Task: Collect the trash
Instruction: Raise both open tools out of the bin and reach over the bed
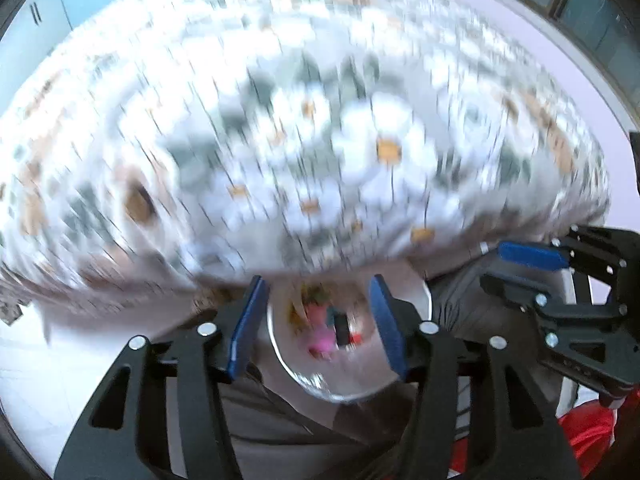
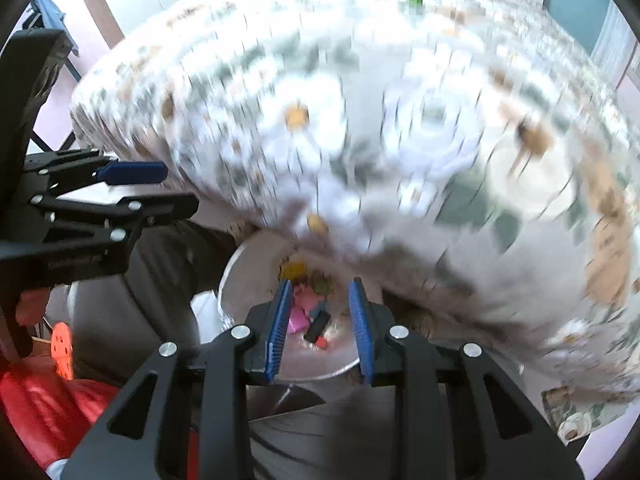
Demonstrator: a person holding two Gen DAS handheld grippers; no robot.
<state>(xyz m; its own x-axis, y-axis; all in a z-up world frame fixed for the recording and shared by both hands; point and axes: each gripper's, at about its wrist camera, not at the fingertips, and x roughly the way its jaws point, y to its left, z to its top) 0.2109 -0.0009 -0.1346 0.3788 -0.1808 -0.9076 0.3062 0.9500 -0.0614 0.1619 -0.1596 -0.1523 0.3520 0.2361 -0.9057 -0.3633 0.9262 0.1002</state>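
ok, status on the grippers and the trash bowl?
Left gripper open, empty. Right gripper open, empty. Shiny metal bowl of colourful scraps below both, at the floral tablecloth edge. Frames blurred; nothing seen blocking.

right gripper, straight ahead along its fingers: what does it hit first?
Probably the metal bowl of colored scraps, which sits between the open right gripper fingers, just below the floral tablecloth edge. Motion blur leaves depth uncertain.
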